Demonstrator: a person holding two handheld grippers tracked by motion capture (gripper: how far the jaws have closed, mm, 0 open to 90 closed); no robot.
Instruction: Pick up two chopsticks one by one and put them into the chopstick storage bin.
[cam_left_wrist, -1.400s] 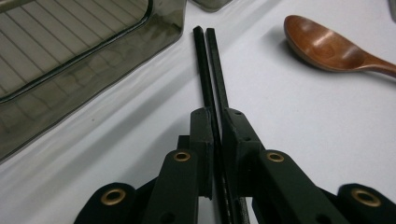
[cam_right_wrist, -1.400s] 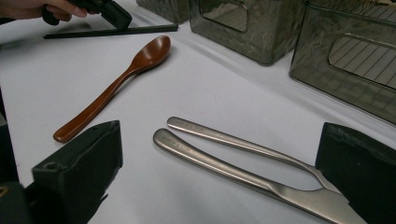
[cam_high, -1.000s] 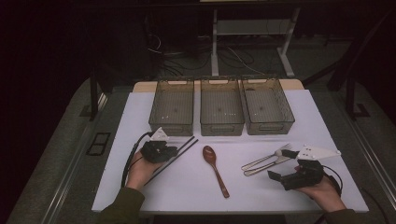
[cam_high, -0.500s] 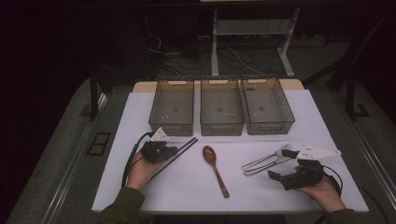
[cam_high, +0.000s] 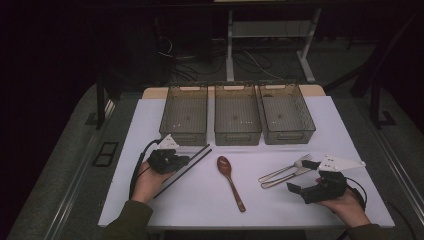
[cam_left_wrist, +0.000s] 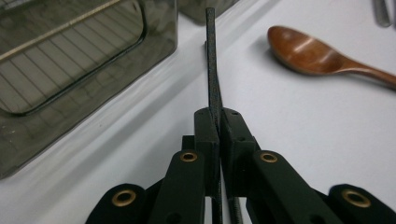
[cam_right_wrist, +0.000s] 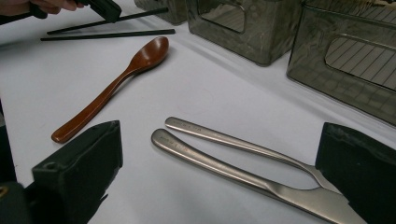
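Near the left bin (cam_high: 184, 115), the left gripper (cam_left_wrist: 218, 122) pinches one black chopstick (cam_left_wrist: 212, 70) between pressed-together jaws; the right gripper (cam_right_wrist: 219, 154) stands spread, straddling two metal utensils (cam_right_wrist: 219, 151).

Black claw (cam_left_wrist: 218, 122) arms with brass-ringed screw holes, grey three-cornered plates, black cables, olive sleeves

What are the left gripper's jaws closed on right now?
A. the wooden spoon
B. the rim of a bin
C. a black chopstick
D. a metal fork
C: in the left gripper view the left gripper has its jaws pressed together on a black chopstick, while the wooden spoon lies apart on the table.
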